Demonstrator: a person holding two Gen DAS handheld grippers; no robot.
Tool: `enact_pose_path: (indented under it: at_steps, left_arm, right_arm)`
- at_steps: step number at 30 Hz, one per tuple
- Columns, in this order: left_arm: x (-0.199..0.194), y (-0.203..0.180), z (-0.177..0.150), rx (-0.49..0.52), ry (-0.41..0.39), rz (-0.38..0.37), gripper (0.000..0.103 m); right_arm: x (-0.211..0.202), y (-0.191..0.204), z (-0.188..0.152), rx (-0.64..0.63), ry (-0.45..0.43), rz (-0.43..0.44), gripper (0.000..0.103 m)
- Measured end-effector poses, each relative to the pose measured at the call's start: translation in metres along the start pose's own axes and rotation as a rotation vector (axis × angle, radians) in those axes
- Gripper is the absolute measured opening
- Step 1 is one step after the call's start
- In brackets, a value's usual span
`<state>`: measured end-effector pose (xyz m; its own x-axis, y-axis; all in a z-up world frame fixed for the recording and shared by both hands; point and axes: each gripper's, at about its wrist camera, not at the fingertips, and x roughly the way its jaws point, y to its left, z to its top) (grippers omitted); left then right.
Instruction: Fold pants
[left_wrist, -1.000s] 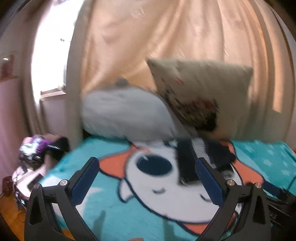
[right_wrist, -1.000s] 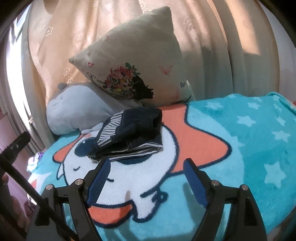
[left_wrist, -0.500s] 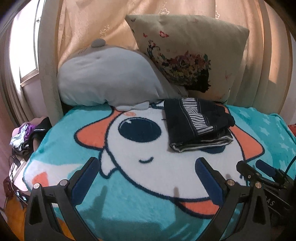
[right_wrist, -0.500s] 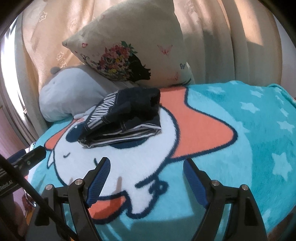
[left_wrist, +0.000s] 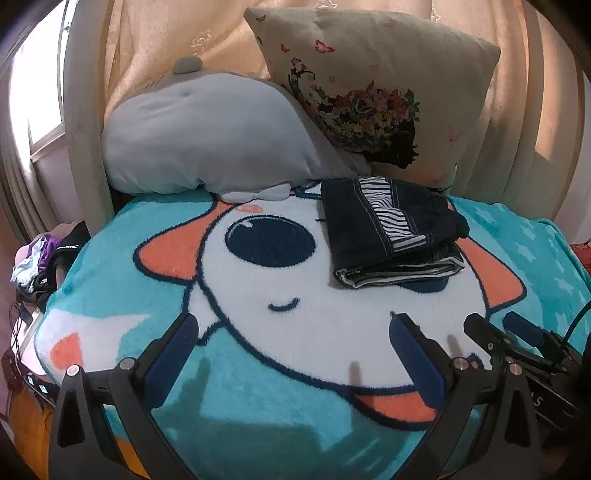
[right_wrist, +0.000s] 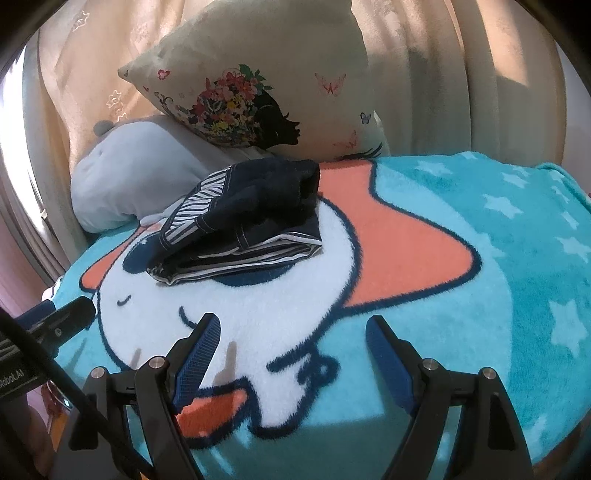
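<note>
Dark navy pants (left_wrist: 391, 232) with a striped lining lie folded in a compact stack on the teal cartoon blanket (left_wrist: 258, 332), near the pillows. The same stack shows in the right wrist view (right_wrist: 243, 221). My left gripper (left_wrist: 293, 354) is open and empty, low over the blanket, well short of the pants. My right gripper (right_wrist: 293, 350) is open and empty too, in front of the stack. The right gripper's tips (left_wrist: 517, 336) show at the right edge of the left wrist view.
A grey plush pillow (left_wrist: 207, 133) and a floral cushion (left_wrist: 373, 85) lean against beige curtains (right_wrist: 461, 74) behind the pants. A window (left_wrist: 33, 88) is at far left. Clutter (left_wrist: 37, 258) sits beside the bed's left edge. The blanket (right_wrist: 498, 240) drops off at right.
The left wrist view swung down and settled from a blurred view onto the blanket. The right gripper drew back slightly and tilted down. The pants have not moved.
</note>
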<state>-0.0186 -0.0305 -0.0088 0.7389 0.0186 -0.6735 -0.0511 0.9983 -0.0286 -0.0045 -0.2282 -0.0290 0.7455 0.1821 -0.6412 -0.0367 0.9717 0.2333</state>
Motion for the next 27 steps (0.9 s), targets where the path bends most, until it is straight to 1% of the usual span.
enact_pose_path:
  at_steps: [10, 15, 19, 24, 27]
  left_arm:
    - [0.0, 0.001, 0.001, -0.004, 0.005, -0.008, 0.103]
    - [-0.003, 0.003, 0.0, -0.011, -0.014, 0.006, 0.103]
    - [-0.015, 0.007, 0.001, -0.019, -0.093, 0.056, 0.103]
    - [-0.049, 0.021, 0.003, -0.068, -0.264, 0.148, 0.103]
    - [-0.067, 0.031, 0.004, -0.097, -0.34, 0.187, 0.103]
  right_arm:
    - [0.001, 0.002, 0.0, -0.003, 0.007, -0.001, 0.086]
    - [0.001, 0.003, -0.001, -0.005, 0.011, -0.003, 0.086]
    - [0.001, 0.003, -0.001, -0.006, 0.0, -0.003, 0.087]
    - [-0.001, 0.004, 0.0, 0.004, -0.03, 0.014, 0.087]
    - [-0.003, 0.007, 0.001, 0.007, -0.046, 0.021, 0.087]
